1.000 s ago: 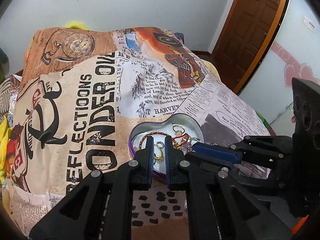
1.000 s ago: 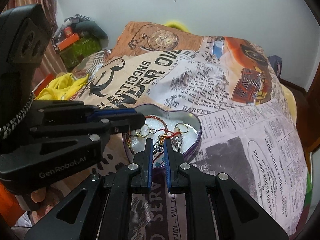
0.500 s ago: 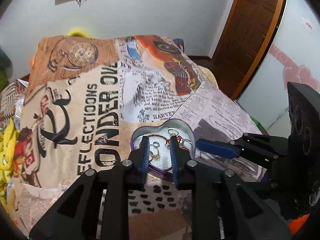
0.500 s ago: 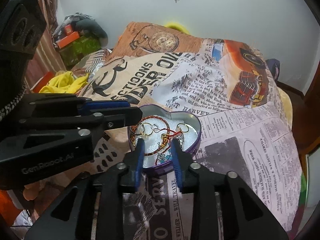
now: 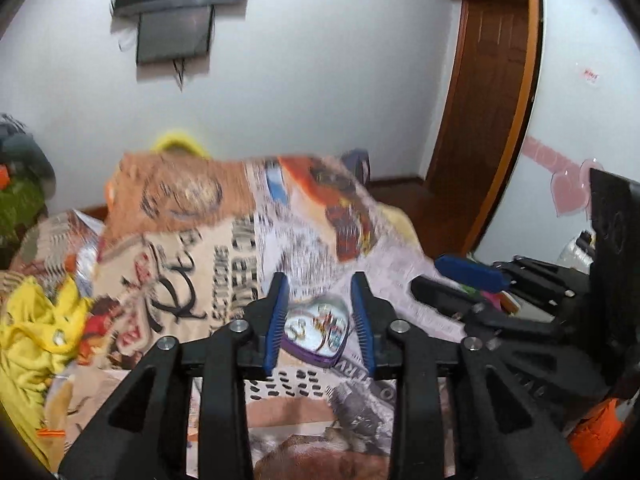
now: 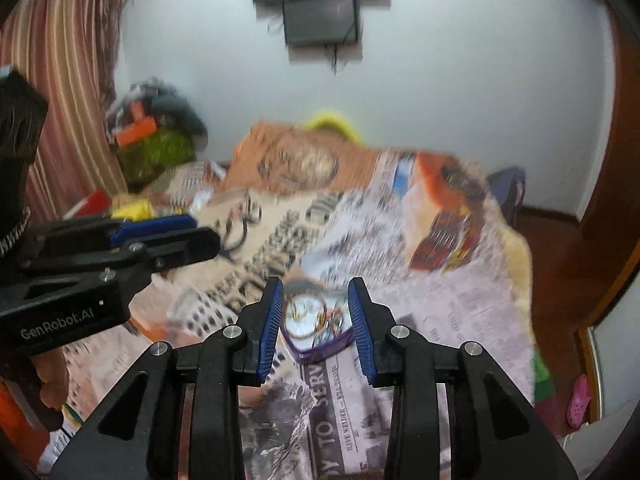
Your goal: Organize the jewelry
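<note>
A purple heart-shaped tin (image 5: 316,330) lies on the printed bedspread (image 5: 224,248) with gold rings, a red bracelet and other small jewelry inside; it also shows in the right wrist view (image 6: 316,326). My left gripper (image 5: 320,288) is open and empty, held back above the tin. My right gripper (image 6: 316,292) is open and empty, also raised and back from the tin. Each gripper shows in the other's view, the right one (image 5: 472,276) and the left one (image 6: 160,236). Both views are blurred.
The bed has yellow cloth (image 5: 36,316) at its left side and a pile of clutter (image 6: 156,136) by the striped curtain. A wall-mounted screen (image 6: 320,4) hangs on the far wall. A wooden door (image 5: 488,100) stands at the right.
Both grippers have opened wide and pulled up and back from the tin, which now looks smaller and farther. The views tilted upward, showing more wall.
</note>
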A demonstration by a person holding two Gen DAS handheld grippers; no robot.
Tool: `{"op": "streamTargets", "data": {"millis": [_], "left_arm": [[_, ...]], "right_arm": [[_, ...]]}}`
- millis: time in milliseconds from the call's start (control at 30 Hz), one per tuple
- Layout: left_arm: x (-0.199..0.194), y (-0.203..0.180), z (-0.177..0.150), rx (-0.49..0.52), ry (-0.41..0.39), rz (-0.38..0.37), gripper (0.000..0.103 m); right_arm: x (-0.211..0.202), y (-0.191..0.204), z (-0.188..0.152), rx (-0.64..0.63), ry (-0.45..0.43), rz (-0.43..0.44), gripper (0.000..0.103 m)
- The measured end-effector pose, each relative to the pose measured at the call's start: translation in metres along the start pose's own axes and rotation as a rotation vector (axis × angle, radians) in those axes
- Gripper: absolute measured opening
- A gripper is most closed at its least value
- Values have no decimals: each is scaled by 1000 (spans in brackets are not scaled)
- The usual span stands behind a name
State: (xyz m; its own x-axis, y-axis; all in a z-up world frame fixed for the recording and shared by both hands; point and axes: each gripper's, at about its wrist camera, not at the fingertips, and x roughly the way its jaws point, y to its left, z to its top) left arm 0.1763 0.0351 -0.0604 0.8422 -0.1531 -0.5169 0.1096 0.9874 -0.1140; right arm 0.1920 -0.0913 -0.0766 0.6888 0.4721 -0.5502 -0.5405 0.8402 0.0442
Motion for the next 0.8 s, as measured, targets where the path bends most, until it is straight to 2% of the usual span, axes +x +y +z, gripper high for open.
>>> {"op": "streamTargets", "data": {"millis": [167, 300, 400, 600, 667, 733, 800], "left_arm": [[-73, -23, 7, 29, -185, 46, 39], [-121, -37, 3, 31, -324, 87, 48], [-147, -47, -3, 32, -398, 110, 56], [-175, -57, -14, 49, -477, 172, 74], [-182, -56, -18, 39, -491, 173, 82], [-184, -54, -19, 30, -503, 173, 92], [-186, -54, -21, 21, -508, 176, 97]], "right_arm": [[-81, 13, 15, 3, -201, -41, 30], [-138, 29, 16, -8, -348, -82, 30], [-172, 40, 13, -16, -435, -110, 32], [-210, 63, -1, -30, -549, -192, 52], [-211, 67, -4, -25, -562, -212, 63], [-213, 69, -8, -17, -574, -234, 80], [-212, 70, -9, -11, -589, -260, 89]]}}
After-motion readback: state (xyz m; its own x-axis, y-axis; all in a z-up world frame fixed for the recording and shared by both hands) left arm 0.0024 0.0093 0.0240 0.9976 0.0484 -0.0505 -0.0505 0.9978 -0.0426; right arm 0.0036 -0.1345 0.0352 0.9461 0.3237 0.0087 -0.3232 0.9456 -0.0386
